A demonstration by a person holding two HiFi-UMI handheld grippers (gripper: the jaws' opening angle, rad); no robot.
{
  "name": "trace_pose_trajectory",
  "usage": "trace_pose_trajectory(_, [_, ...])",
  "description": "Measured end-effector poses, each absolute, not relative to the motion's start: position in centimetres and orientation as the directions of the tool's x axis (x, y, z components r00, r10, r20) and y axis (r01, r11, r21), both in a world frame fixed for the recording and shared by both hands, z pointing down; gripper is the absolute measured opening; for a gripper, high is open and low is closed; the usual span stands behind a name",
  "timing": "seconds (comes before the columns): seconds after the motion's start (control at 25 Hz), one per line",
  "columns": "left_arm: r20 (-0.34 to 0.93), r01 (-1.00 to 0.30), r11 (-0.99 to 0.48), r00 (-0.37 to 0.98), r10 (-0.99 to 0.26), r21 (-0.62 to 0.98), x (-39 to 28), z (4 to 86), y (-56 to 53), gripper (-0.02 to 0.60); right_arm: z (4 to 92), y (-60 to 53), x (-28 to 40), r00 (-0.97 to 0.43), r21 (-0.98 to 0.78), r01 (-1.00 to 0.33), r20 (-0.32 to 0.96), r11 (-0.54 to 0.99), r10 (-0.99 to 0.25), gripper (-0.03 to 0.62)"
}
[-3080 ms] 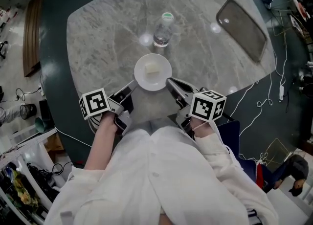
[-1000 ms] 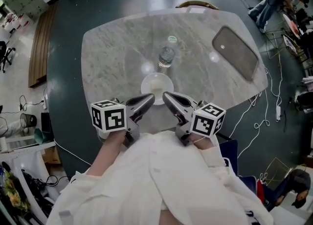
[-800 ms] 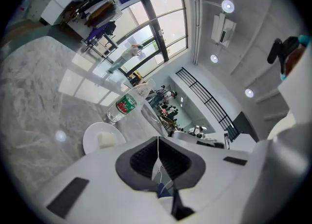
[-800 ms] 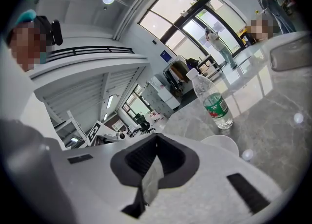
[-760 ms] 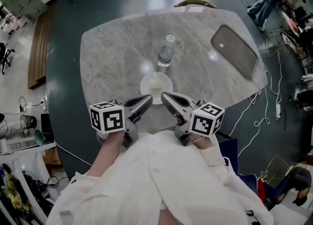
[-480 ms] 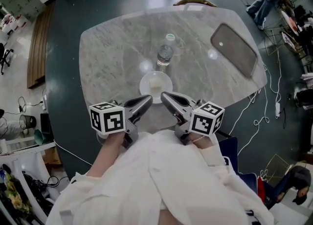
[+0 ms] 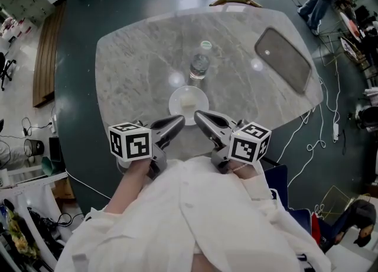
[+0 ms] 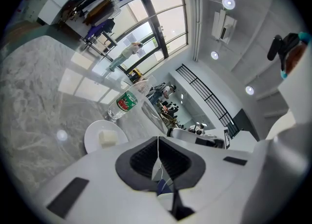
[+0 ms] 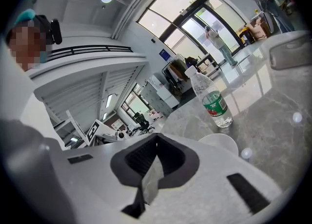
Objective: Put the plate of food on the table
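A white plate (image 7: 176, 104) with a pale block of food (image 7: 189, 103) rests on the marble table (image 7: 136, 70), close to its near edge. Both grippers hover just short of it, tips pointing inward. My left gripper (image 7: 180, 120) is shut and empty, as is my right gripper (image 7: 199, 115). In the left gripper view the plate (image 8: 93, 142) and food (image 8: 108, 137) lie beyond the closed left gripper (image 8: 158, 140). The right gripper view shows only a sliver of the plate (image 9: 223, 143) past the closed right gripper (image 9: 156, 138).
A clear water bottle (image 7: 199, 64) with a green cap stands upright just behind the plate. A dark rectangular tray (image 7: 282, 61) lies at the table's far right. Cables trail on the floor to the right. The bottle (image 9: 212, 102) also shows in the right gripper view.
About three seconds ago both grippers sat low against the plate's sides; they have since lifted and drawn back, leaving it on the table. Over the last second nothing visibly moved.
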State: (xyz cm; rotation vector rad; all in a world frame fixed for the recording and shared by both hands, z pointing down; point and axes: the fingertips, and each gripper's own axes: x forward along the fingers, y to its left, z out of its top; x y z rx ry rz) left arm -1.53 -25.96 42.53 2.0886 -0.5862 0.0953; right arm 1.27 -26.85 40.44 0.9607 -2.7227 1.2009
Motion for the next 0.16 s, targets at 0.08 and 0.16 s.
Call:
trace_pose_trajectory(0.08, [0.292,-0.444,-0.449,0.882,-0.369,0.776,-1.69,42.58,-25.97,0.018,40.45,-26.78,0.96,-0.816,-0.666,-0.535,0.249,0.519,-0.522,0.003])
trace_pose_trajectory(0.16, [0.292,-0.445,-0.447,0.882,-0.370,0.776,-1.90,42.58,-26.00,0.018,40.46,-26.68,0.59,-0.823,-0.670,-0.527,0.247,0.523,-0.512,0.002])
